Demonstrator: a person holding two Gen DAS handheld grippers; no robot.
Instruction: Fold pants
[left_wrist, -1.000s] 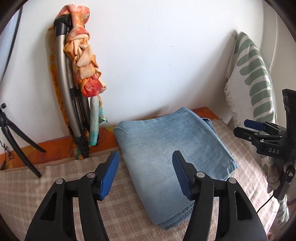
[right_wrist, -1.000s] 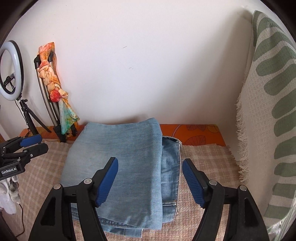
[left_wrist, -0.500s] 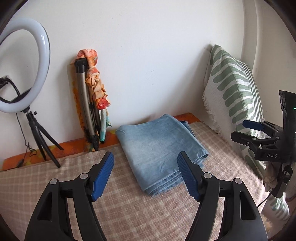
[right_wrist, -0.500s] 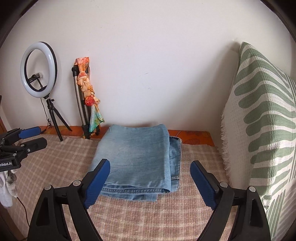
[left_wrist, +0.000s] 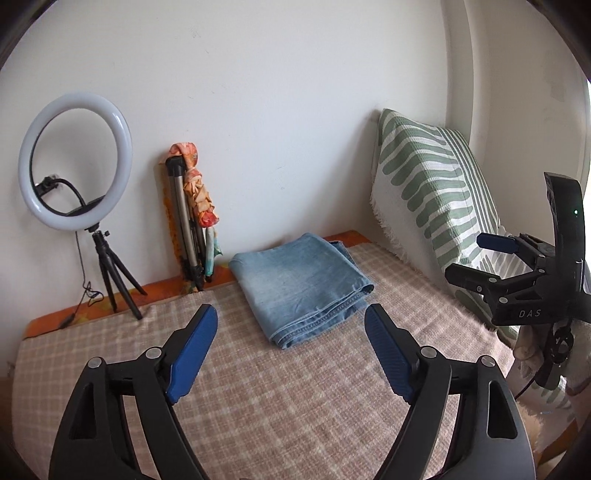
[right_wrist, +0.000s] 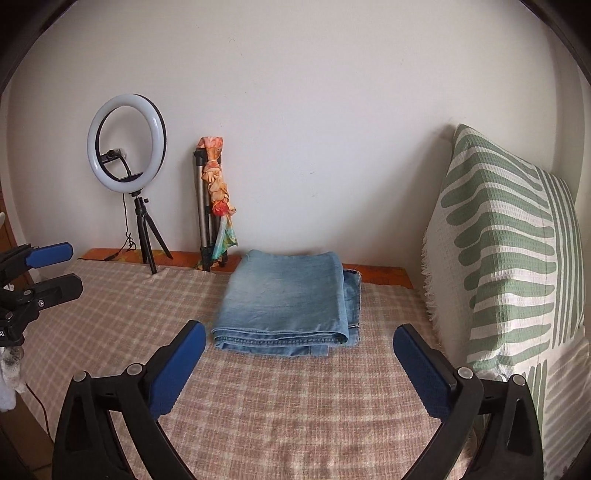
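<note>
Left gripper: nearest in the left wrist view, jaws spread wide with nothing between the blue pads; it hangs above the checked cover, well short of the jeans.
Right gripper: jaws also wide apart and holding nothing, over the near part of the cover; in the left wrist view it shows at the right edge, close to the cushion.
Checked cover: a beige and white plaid cloth over the whole flat surface; a broad bare stretch lies between both grippers and the jeans, and another to the left of the jeans.
Near-left edge: in the right wrist view the cover drops away at the lower left, just below where the left gripper shows.
Folded jeans: a light blue denim pair, folded into a compact rectangle, lying flat on the far middle of the cover. Its near edge shows stacked hems; a lower layer sticks out along its right side.
Right side: an upright cushion with green stripes and a fringed edge closes off that side, near the jeans but apart from them, with a strip of cover between.
Orange strip: an orange patterned band runs along the far edge of the cover, at the foot of the wall.
Far left: a lit ring light on a small black tripod stands at the far edge.
Folded tripod: leans on the wall between ring light and jeans, wrapped with a colourful scarf.
Wall: plain white, just behind the jeans' far edge.
</note>
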